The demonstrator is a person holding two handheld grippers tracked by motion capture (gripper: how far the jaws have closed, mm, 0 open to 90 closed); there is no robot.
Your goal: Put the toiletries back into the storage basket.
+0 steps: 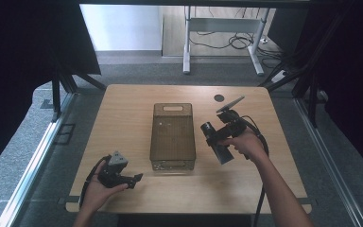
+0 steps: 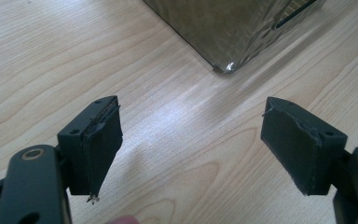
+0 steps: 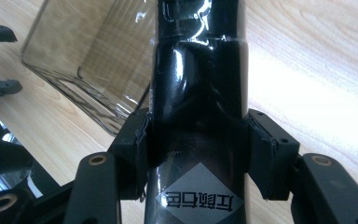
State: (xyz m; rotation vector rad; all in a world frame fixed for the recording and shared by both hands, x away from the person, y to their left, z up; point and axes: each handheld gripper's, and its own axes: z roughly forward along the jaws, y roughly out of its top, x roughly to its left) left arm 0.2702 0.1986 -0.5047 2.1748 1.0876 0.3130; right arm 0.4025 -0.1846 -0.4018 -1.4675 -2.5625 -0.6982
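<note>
Right hand-held gripper point(image 3: 198, 154): jaws clamped on a glossy black bottle point(image 3: 198, 93), pads pressing its body from both sides. In the right gripper view a grey diamond label point(image 3: 198, 198) on the bottle carries four characters in an East Asian script, seen upside down; I cannot read them. The high view shows no label, but places the bottle point(image 1: 216, 142) raised above the counter point(image 1: 123, 113), lying slantwise at about 3 o'clock from a clear smoky plastic bin point(image 1: 172, 137) and close to its long wall.

Left hand-held gripper point(image 2: 191, 144): jaws wide apart, nothing between them, bare wood beneath. Its view shows one lower corner of the bin point(image 2: 228, 67) at about 12 o'clock. The high view places this gripper point(image 1: 134, 179) at about 7 o'clock from the bin, in the person's left hand point(image 1: 99, 191).
</note>
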